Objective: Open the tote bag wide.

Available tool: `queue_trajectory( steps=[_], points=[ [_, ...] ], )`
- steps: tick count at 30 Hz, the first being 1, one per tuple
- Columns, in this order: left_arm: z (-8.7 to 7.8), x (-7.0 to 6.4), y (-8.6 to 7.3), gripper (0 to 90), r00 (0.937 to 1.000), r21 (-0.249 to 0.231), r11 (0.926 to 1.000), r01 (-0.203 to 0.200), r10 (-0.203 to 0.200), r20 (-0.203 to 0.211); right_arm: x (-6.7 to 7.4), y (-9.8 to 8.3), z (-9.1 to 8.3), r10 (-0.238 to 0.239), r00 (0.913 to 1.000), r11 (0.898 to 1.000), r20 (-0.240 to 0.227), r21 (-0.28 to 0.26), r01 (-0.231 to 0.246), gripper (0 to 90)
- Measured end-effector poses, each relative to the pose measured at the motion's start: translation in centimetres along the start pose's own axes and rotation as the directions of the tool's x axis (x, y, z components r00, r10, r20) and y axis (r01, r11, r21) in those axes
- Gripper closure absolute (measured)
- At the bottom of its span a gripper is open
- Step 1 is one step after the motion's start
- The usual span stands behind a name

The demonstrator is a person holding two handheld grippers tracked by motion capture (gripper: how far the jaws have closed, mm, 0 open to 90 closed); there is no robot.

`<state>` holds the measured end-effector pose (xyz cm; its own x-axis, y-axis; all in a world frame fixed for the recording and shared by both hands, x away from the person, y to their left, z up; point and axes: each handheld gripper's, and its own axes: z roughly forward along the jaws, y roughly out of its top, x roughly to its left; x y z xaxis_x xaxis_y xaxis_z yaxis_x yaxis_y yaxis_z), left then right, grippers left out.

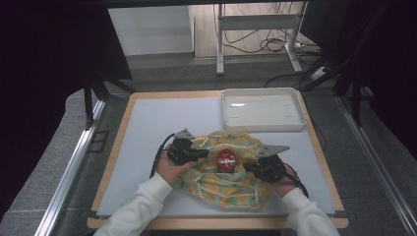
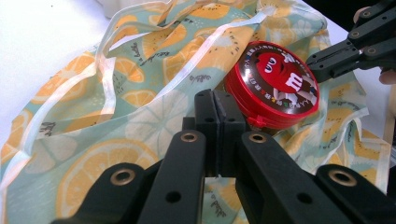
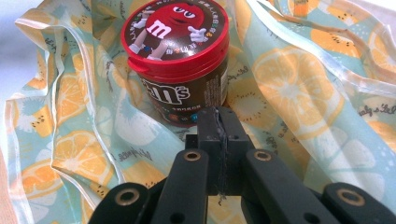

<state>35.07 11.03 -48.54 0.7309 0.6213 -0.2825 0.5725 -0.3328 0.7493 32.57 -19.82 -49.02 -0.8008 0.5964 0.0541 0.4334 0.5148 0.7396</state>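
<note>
Two grippers sit on a crumpled cloth printed with orange slices, which lies at the near middle of the grey mat. A candy tub with a red lid stands upright on the cloth, between the two tools. Seen from above, the left gripper lies at nine o'clock of the tub, its tips just beside it, and the right gripper lies at about four o'clock, also close. In the left gripper view the jaws are pressed together with nothing visible between them, and the tub rises at about one o'clock from their tips. In the right gripper view the jaws are likewise together, perhaps nipping a thin fold of cloth, though I cannot tell; the tub stands at twelve o'clock, just past them. At the far right of the mat rests a white tray, well apart from the cloth.
</note>
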Motion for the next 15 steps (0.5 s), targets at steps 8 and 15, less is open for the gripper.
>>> queue_trajectory(
  steps=[8, 15],
  points=[
    [-0.6, -0.2, -0.3, 90.0, 1.0, -0.007, 1.0, -0.006, 0.006, -0.002, -0.2, 0.3, -0.6, 0.005, 1.0, 1.0, 0.002, -0.029, -0.005, 88.8],
    [-1.1, -0.7, -0.5, 90.0, 0.9999, -0.016, 0.9998, -0.009, 0.01, 0.005, -0.9, 2.2, -1.6, 0.014, 0.9999, 0.995, 0.006, -0.1, -0.013, 88.8]
  ],
)
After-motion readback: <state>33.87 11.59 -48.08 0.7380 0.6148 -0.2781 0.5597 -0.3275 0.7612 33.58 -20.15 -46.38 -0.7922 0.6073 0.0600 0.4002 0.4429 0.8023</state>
